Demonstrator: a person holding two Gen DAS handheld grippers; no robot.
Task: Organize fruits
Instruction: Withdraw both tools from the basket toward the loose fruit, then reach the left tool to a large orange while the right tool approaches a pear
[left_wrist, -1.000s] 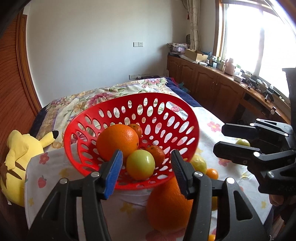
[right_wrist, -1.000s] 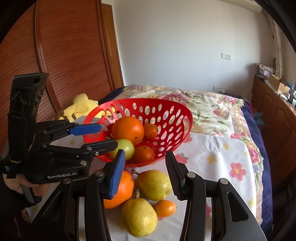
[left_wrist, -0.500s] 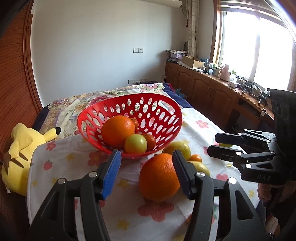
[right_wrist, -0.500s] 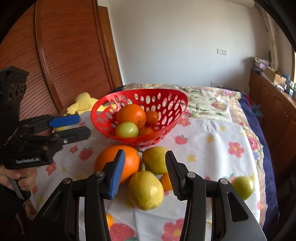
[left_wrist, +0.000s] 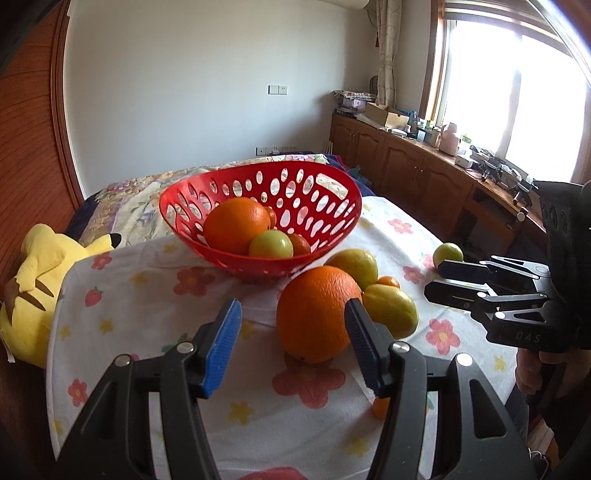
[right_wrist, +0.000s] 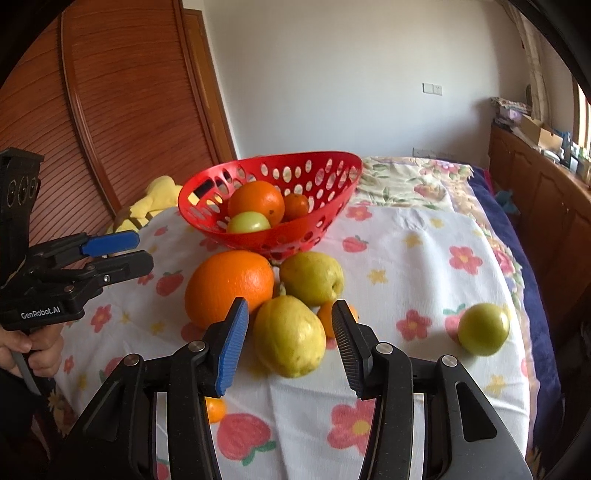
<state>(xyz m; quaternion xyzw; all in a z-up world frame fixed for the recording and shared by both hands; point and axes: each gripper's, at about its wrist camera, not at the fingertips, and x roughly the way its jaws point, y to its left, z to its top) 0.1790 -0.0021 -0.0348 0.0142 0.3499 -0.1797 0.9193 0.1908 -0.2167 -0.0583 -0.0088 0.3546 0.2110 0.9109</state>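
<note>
A red perforated basket (left_wrist: 332, 221) (right_wrist: 325, 218) stands on the flowered cloth and holds a large orange (left_wrist: 236, 225), a green fruit (left_wrist: 270, 244) and small oranges. In front of it lie a big orange (left_wrist: 316, 314) (right_wrist: 229, 284), two yellow pears (right_wrist: 288, 336) (right_wrist: 312, 277) and a small orange (left_wrist: 386, 281). A green fruit (right_wrist: 483, 328) (left_wrist: 447, 254) lies apart at the right. My left gripper (left_wrist: 293, 343) is open, just before the big orange. My right gripper (right_wrist: 288, 339) is open, its fingers on either side of the near pear.
A yellow plush toy (left_wrist: 33, 288) lies at the table's left edge. A small orange (right_wrist: 215, 409) sits near the front edge under my right gripper. Wooden cabinets (left_wrist: 424, 177) line the right wall, a wooden wardrobe (right_wrist: 129, 110) the left.
Both grippers have pulled back and down from the basket. The basket now rests on the cloth and the loose fruits lie in front of the open jaws.
</note>
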